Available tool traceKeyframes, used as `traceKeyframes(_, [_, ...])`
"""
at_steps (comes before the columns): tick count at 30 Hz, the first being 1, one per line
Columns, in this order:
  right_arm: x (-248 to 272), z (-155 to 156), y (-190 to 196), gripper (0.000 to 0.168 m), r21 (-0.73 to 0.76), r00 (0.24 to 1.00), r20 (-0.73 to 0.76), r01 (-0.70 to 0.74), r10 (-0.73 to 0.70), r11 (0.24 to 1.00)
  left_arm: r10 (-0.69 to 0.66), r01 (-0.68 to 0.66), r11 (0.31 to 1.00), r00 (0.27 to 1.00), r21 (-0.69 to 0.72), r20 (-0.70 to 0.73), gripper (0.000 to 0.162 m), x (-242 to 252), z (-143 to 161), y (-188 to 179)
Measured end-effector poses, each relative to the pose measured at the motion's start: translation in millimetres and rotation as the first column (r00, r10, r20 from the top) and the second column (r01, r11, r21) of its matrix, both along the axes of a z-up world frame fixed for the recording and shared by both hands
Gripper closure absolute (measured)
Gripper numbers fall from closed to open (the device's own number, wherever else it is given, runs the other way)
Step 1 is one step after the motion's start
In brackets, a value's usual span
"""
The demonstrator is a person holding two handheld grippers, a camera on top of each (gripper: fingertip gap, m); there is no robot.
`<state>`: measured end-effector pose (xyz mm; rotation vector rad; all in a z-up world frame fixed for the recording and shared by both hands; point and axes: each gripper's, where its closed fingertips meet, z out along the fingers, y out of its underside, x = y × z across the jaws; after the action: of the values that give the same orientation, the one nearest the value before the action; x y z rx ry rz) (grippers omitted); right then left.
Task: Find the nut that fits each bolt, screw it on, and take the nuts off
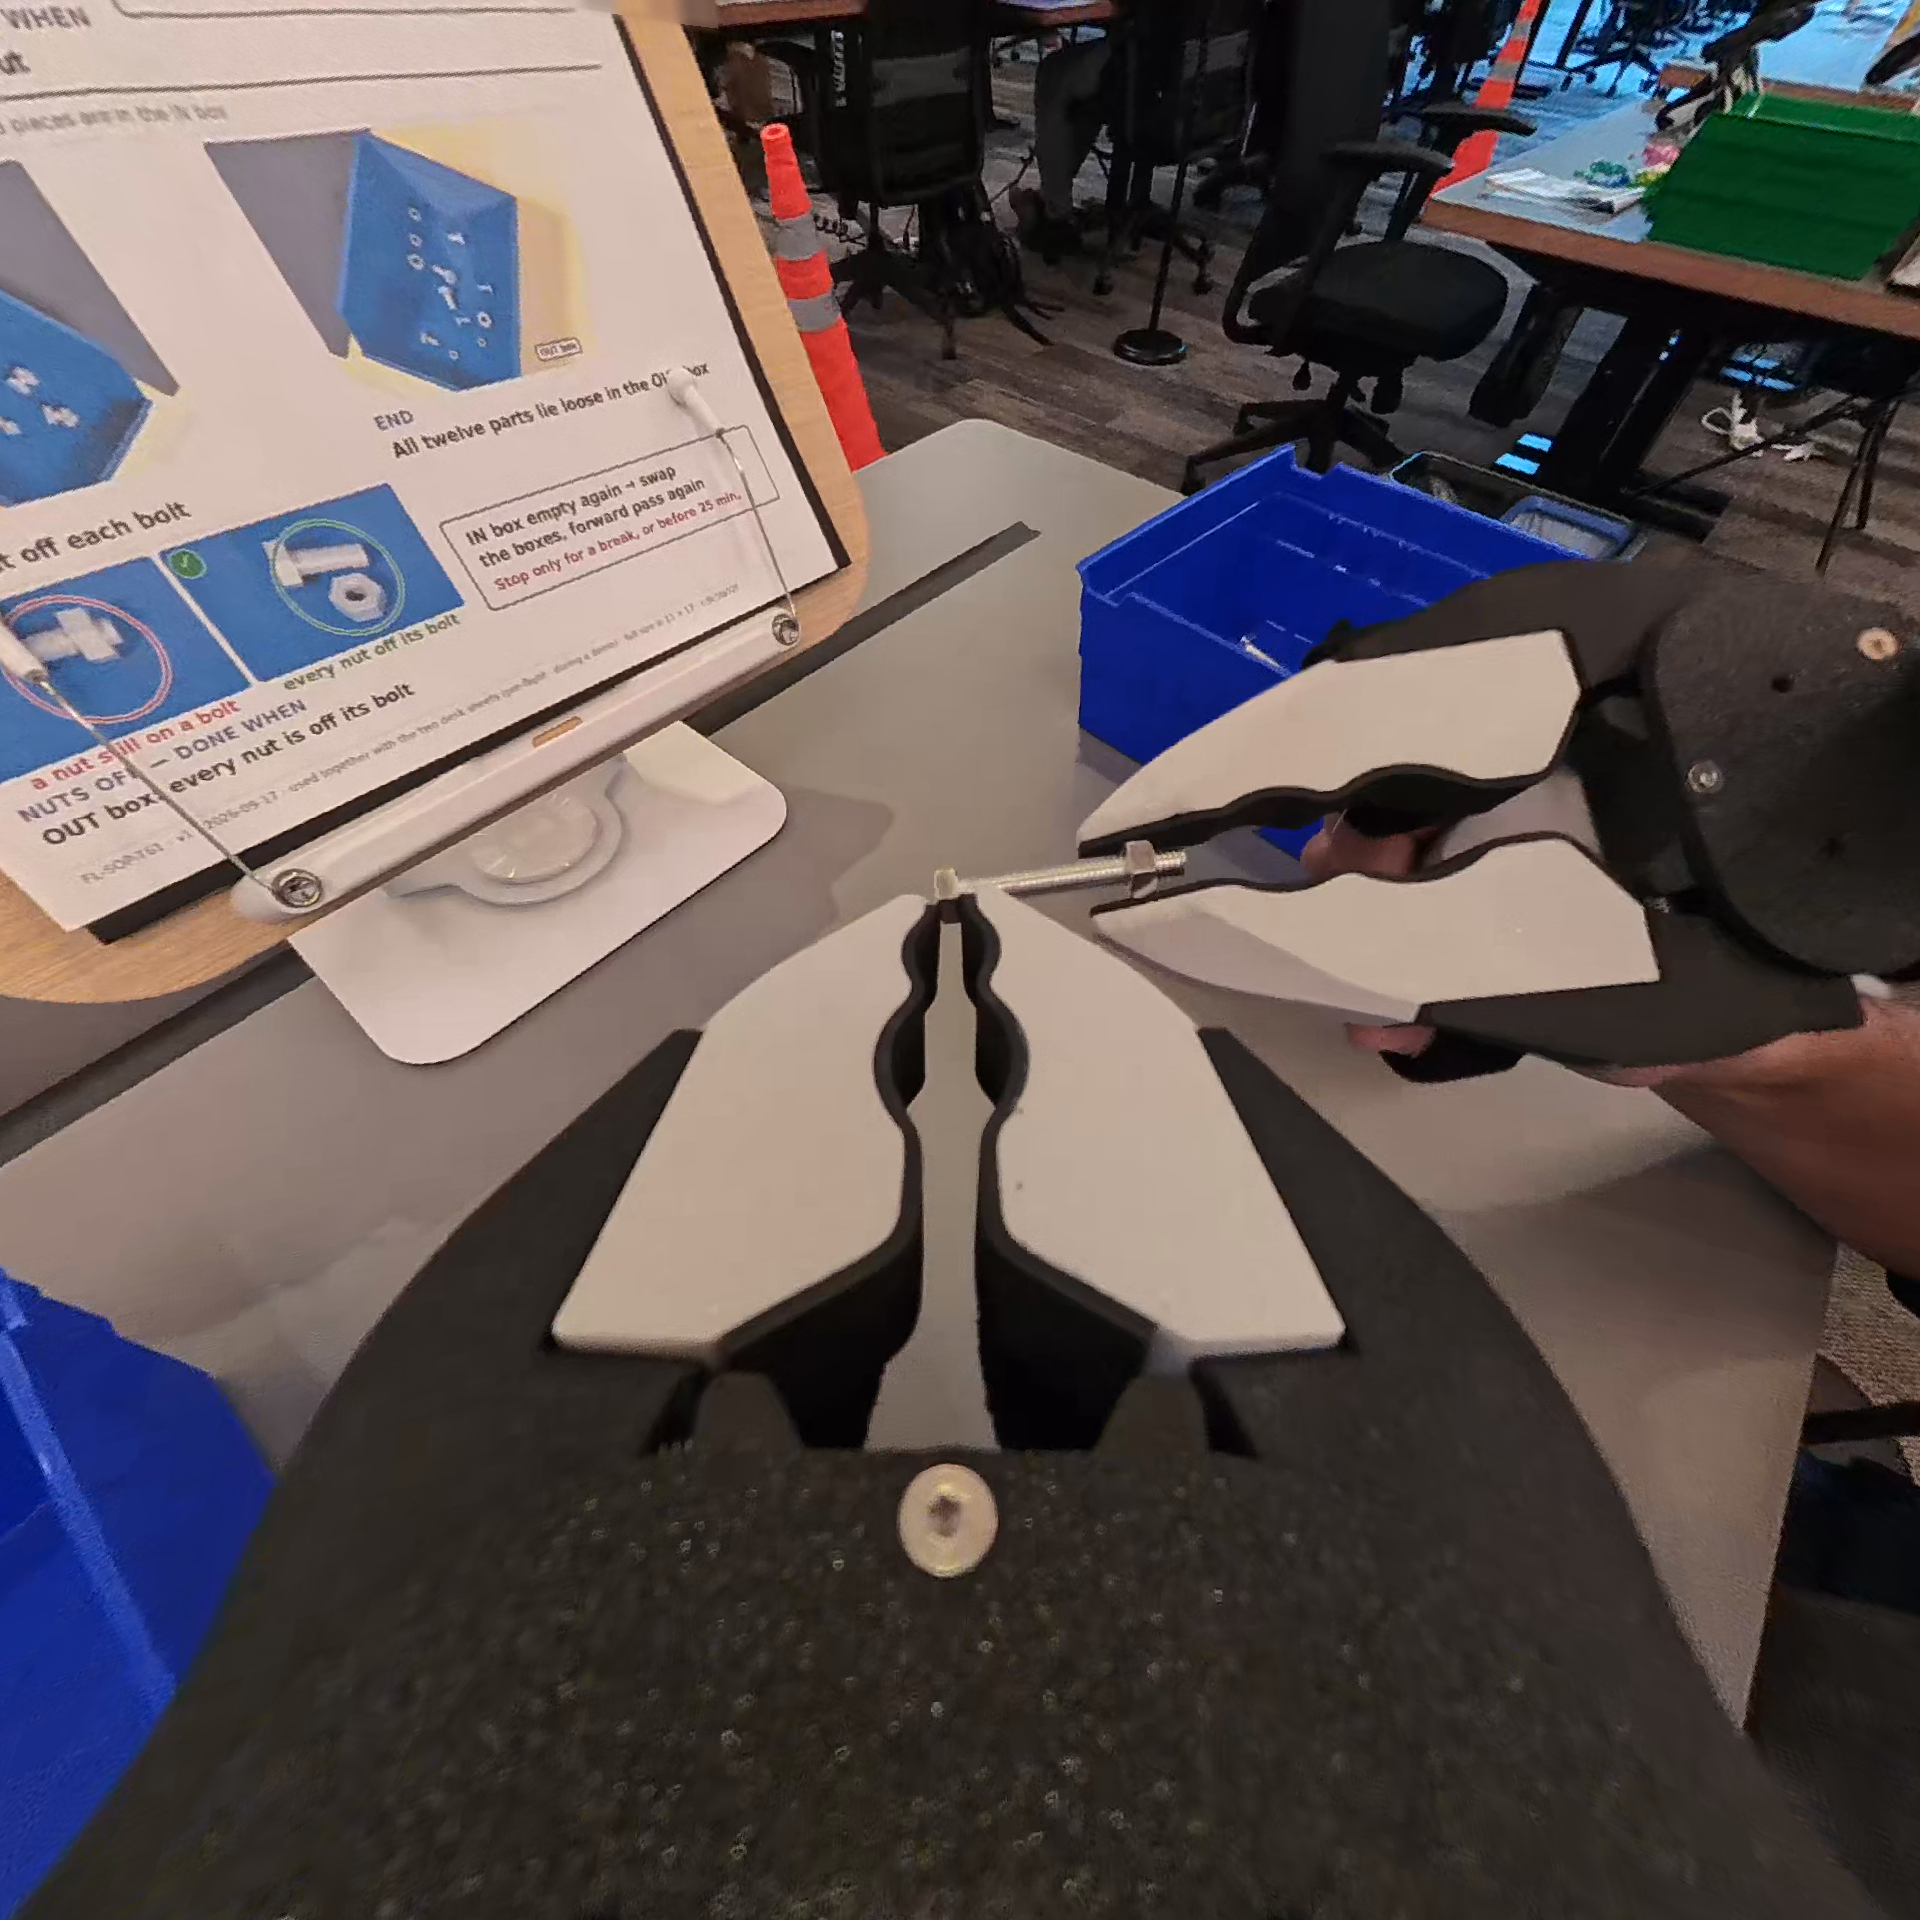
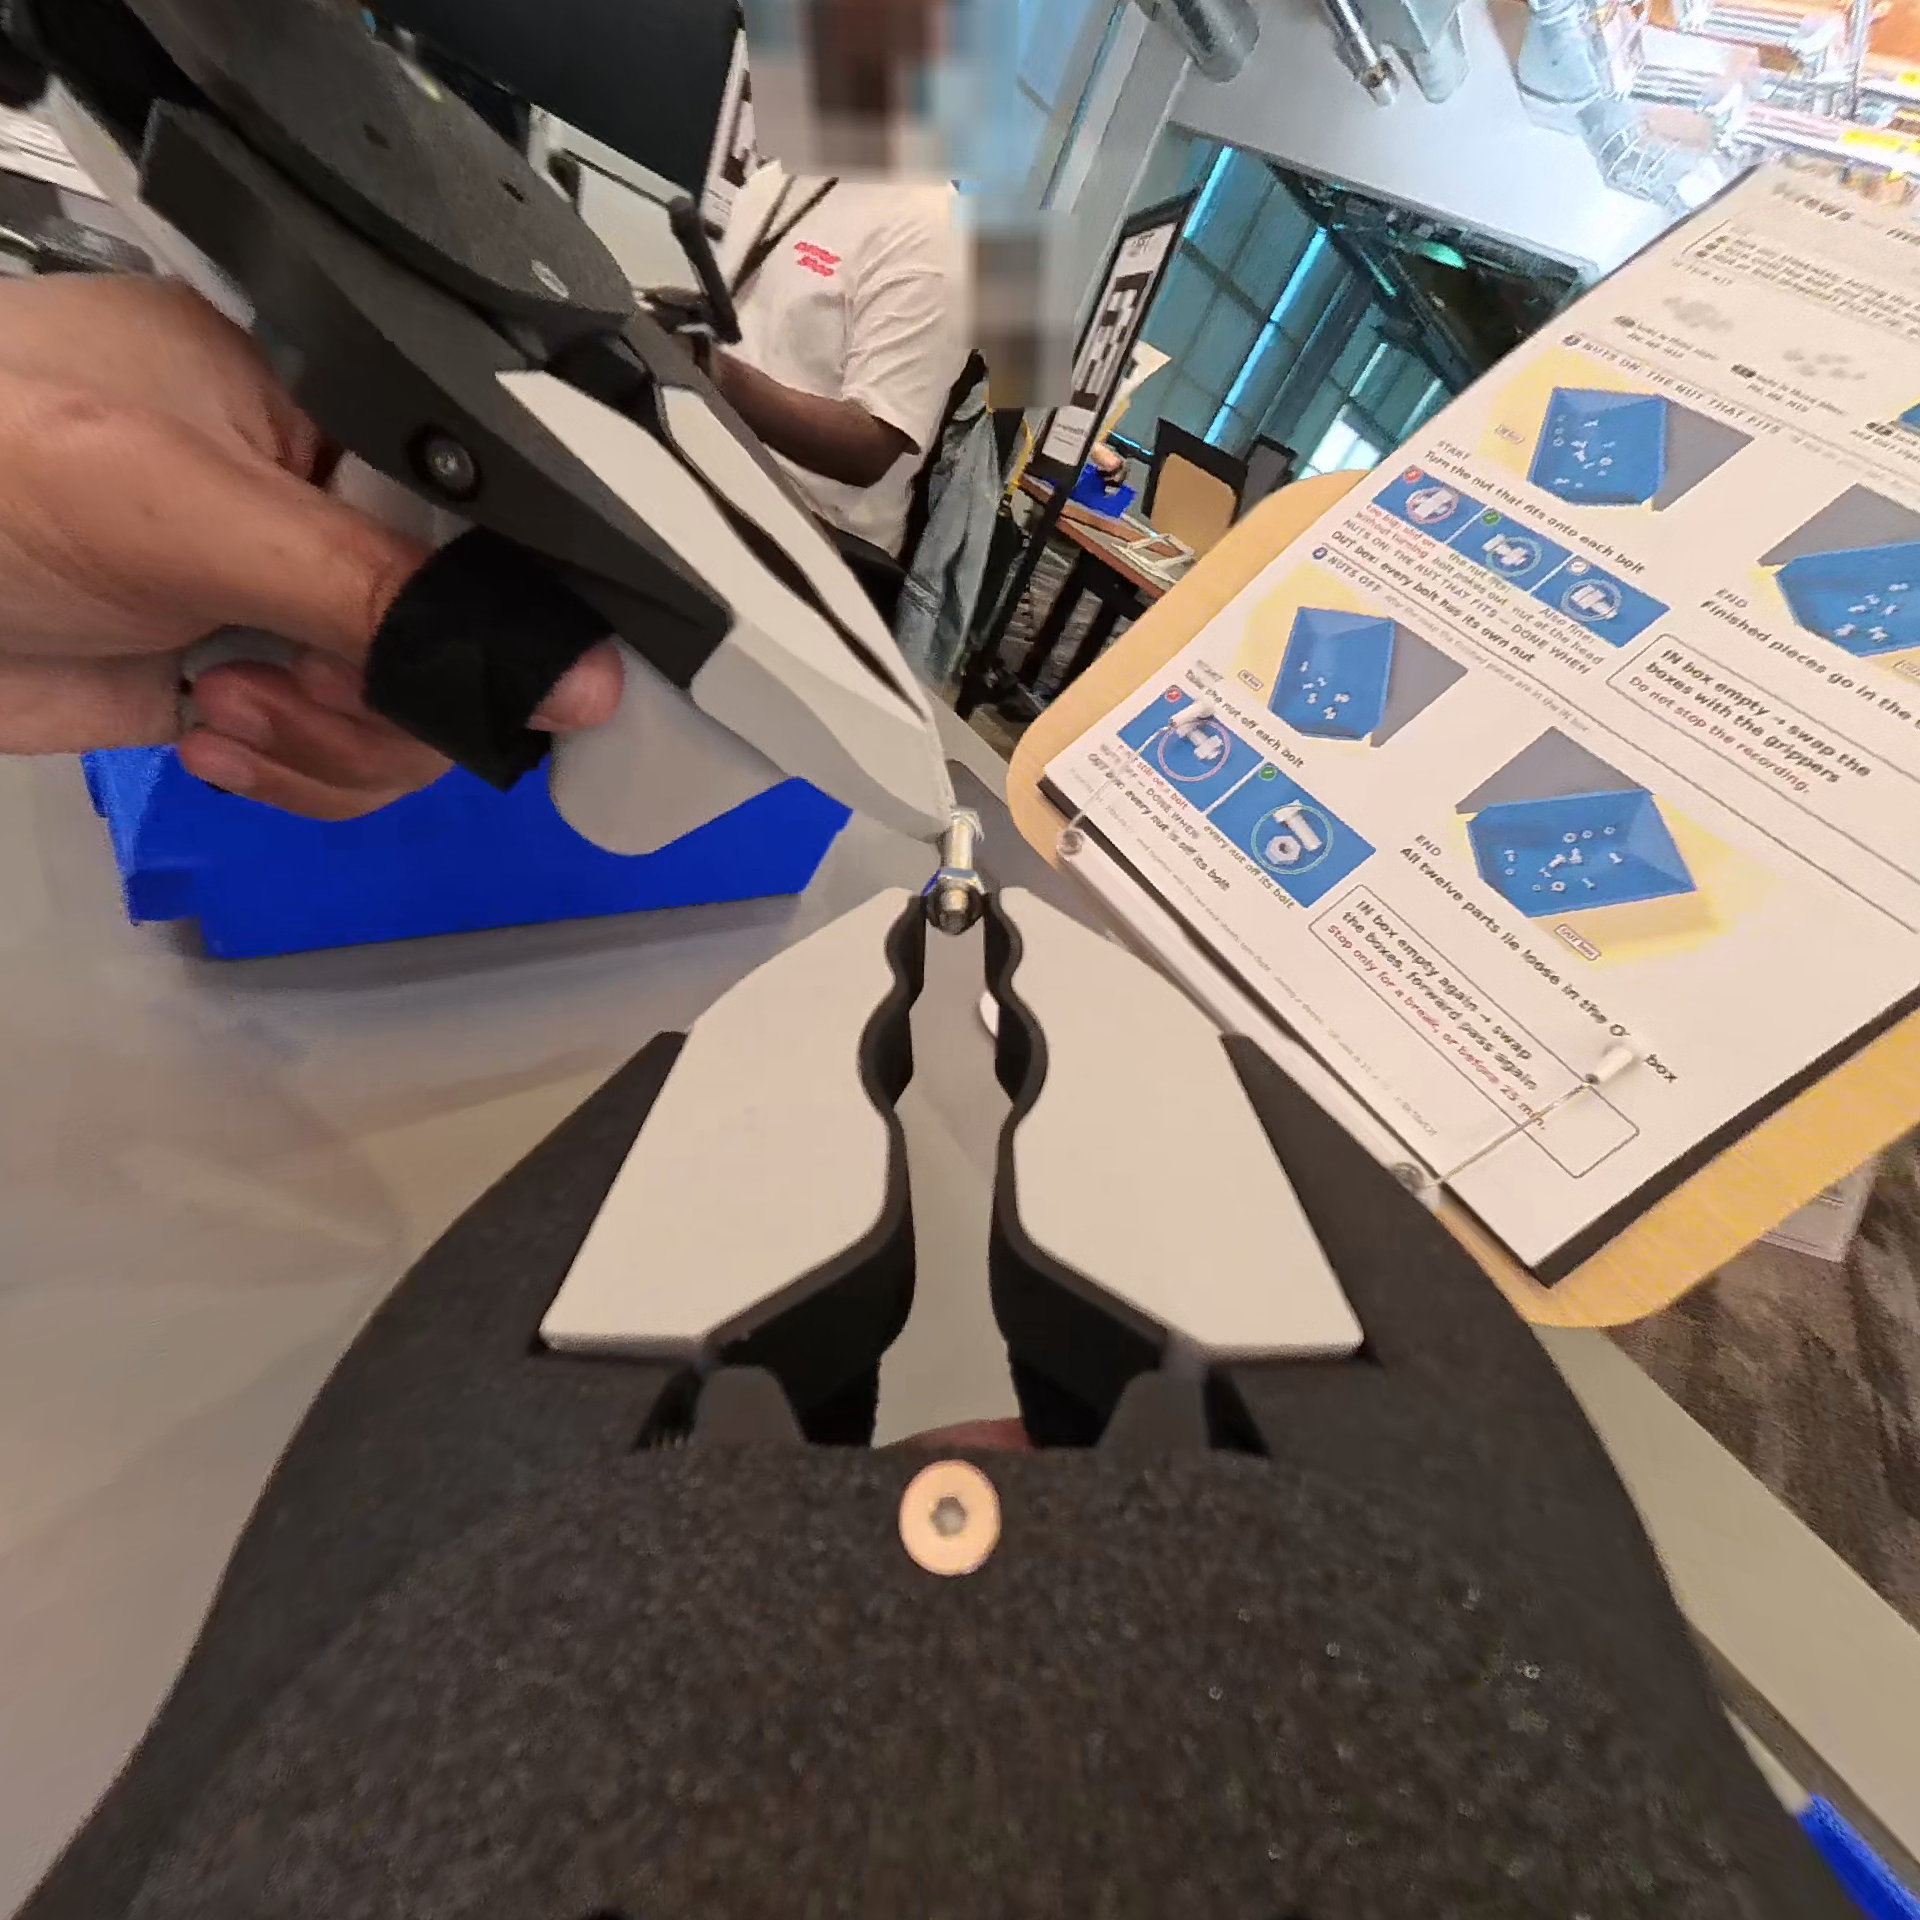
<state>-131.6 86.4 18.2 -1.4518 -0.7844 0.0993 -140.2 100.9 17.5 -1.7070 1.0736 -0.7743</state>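
My left gripper is shut on the head of a silver bolt and holds it level above the grey table. The shank points right. A silver nut sits on the thread near the far end. My right gripper comes in from the right with its fingertips shut on that nut. In the right wrist view my right gripper pinches the nut. There the bolt runs away from it to the left gripper's tips, which come in from the upper left.
A blue bin stands behind the right gripper with a loose bolt in it. Another blue bin is at the lower left. An instruction board on a white stand fills the back left. Office chairs and orange cones stand beyond the table. The grippers are tip to tip, or close to it.
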Motion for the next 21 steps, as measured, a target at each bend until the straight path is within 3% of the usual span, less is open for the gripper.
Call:
traceKeyframes(3, [2,7,-4,0.158,-0.028,0.995,-0.070,-0.074,0.072,0.997,-0.079,0.080,0.997,0.996,-0.020,0.047,0.157,-1,8,-7])
traceKeyframes(6, [3,13,-12,0.158,-0.084,0.966,-0.174,-0.206,0.190,0.975,-0.177,0.189,0.980,0.972,-0.066,0.157,0.136,-4,23,-16])
traceKeyframes(8, [-1,19,-22,0.158,-0.125,0.906,-0.296,-0.350,0.302,0.928,-0.292,0.313,0.946,0.936,-0.089,0.195,0.127,-5,27,-29])
traceKeyframes(10, [-4,28,-34,0.158,-0.143,0.803,-0.443,-0.501,0.398,0.853,-0.402,0.432,0.898,0.883,-0.085,0.243,0.127,-7,29,-42])
traceKeyframes(13, [-8,37,-47,0.158,-0.145,0.663,-0.586,-0.652,0.466,0.744,-0.450,0.491,0.869,0.833,-0.056,0.322,0.127,-10,35,-45])
traceKeyframes(16, [-11,38,-51,0.158,-0.153,0.595,-0.648,-0.713,0.476,0.684,-0.500,0.547,0.836,0.789,-0.037,0.357,0.128,-12,38,-52])
traceKeyframes(21, [-15,38,-53,0.158,-0.159,0.554,-0.689,-0.745,0.468,0.648,-0.561,0.583,0.812,0.763,0.034,0.320,0.135,-10,38,-68])
